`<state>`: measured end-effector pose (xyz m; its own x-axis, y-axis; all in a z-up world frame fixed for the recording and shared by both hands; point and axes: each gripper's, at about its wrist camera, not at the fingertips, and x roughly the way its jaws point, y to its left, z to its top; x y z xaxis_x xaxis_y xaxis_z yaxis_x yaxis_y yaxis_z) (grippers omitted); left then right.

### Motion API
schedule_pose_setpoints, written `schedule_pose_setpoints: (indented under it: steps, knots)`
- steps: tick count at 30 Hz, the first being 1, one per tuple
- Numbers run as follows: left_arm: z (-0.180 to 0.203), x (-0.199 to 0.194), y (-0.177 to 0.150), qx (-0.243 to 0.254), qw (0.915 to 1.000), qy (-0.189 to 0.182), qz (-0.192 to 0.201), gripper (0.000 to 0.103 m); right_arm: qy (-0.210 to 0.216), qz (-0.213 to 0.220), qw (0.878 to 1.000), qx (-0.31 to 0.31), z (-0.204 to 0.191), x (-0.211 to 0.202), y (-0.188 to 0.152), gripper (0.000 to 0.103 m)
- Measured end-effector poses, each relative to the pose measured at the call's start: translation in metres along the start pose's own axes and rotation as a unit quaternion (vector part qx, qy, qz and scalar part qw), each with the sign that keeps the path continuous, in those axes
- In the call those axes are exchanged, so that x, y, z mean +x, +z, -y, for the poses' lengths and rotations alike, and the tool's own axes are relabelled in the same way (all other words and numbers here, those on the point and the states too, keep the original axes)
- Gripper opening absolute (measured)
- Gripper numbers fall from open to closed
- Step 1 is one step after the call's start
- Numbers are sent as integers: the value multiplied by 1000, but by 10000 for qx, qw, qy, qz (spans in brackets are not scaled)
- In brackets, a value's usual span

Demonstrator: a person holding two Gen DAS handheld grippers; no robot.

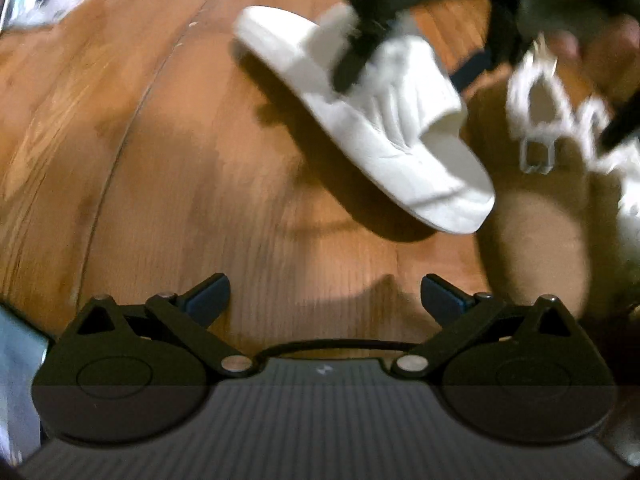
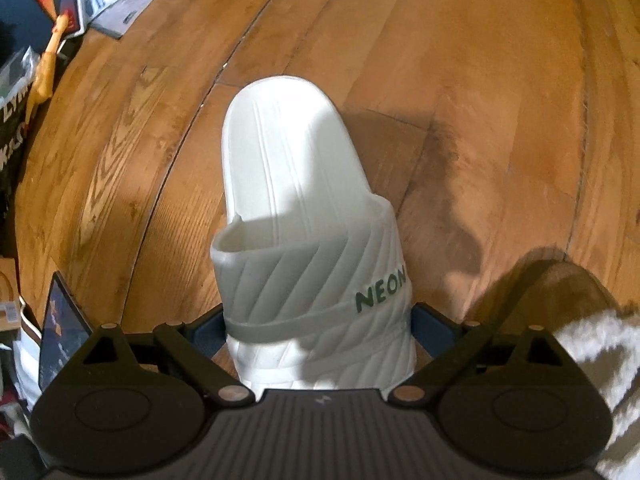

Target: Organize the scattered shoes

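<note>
One white slide sandal [image 2: 308, 240], marked NEON on its strap, is held off the wooden floor [image 2: 480, 100] by the right tool [image 2: 316, 324], whose two blue-padded fingers are closed against the sides of the strap; in the left wrist view the same sandal [image 1: 372, 120] is seen tilted in the air with its shadow cast on the boards below. The left tool [image 1: 325, 300] is spread wide with nothing between its fingers and is pointed at bare floor. A slip could be judged likely, since the grip is taken on a soft, ribbed strap that could flex or twist and let the sandal swing or drop. To the right, a white fluffy thing [image 1: 568, 120] with a clear buckle is blurred; whether it is a second shoe cannot be told, and it could be knocked if the sandal is swung that way. Counted: one white sandal clearly seen, two tools, one fluffy item, and a pile of boxes and papers [image 2: 60, 20] at the floor's edge.
</note>
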<state>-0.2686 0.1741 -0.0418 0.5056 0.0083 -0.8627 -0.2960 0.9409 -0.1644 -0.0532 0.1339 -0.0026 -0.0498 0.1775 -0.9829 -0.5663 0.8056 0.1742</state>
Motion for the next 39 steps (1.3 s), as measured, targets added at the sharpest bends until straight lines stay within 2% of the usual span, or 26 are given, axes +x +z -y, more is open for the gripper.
schedule_pose_setpoints:
  steps: [3, 5, 7, 10, 11, 13, 16, 18, 22, 26, 28, 29, 31, 32, 35, 36, 39]
  knots:
    - [-12, -31, -2, -176, 9997, 137, 60, 103, 284, -206, 9973, 639, 16, -2, -10, 96]
    - [-19, -46, 0, -321, 9987, 357, 170, 103, 492, -470, 9939, 865, 21, -2, -23, 96]
    - [-22, -52, 3, -368, 9984, 376, 198, 103, 716, -512, 9911, 1001, 27, -8, -40, 97]
    - [-27, -54, 7, -456, 9985, 218, 197, 103, 712, -196, 9903, 1180, 36, -25, -64, 96]
    - [-28, -51, 11, -571, 9982, 62, 196, 103, 729, -82, 9901, 1201, 38, -29, -68, 96]
    - [-29, -45, 17, -768, 9967, -170, 188, 103, 741, 119, 9888, 1287, 40, -36, -72, 96]
    - [-21, -34, 23, -909, 9955, -250, 137, 103, 660, 411, 9880, 1332, 34, -40, -75, 96]
    - [-22, -31, 28, -905, 9957, -145, 142, 103, 901, 589, 9817, 1573, 34, -43, -80, 96]
    - [-20, -31, 28, -797, 9967, 101, 134, 103, 1506, 770, 9611, 2183, 52, -51, -85, 96]
    - [-21, -30, 25, -834, 9965, 64, 12, 103, 1147, 730, 9788, 1532, 49, -41, -75, 96]
    - [-19, -30, 25, -829, 9965, 4, -39, 103, 1033, 565, 9853, 1240, 43, -25, -71, 78]
    - [-18, -30, 24, -823, 9966, -19, -44, 103, 1107, 509, 9858, 1151, 41, -19, -68, 77]
    - [-16, -30, 22, -832, 9965, -74, -73, 103, 1389, 428, 9835, 1074, 39, -13, -62, 65]
    - [-17, -30, 21, -833, 9965, -77, -81, 103, 1334, 399, 9852, 998, 38, -12, -58, 54]
    - [-12, -28, 21, -822, 9965, 70, -122, 103, 1103, 487, 9895, 796, 35, -13, -49, 33]
    - [-11, -27, 22, -829, 9963, 160, -151, 103, 1070, 547, 9897, 774, 35, -15, -48, 22]
    - [-4, -25, 23, -722, 9964, 419, -175, 103, 1027, 616, 9884, 930, 37, -15, -50, 20]
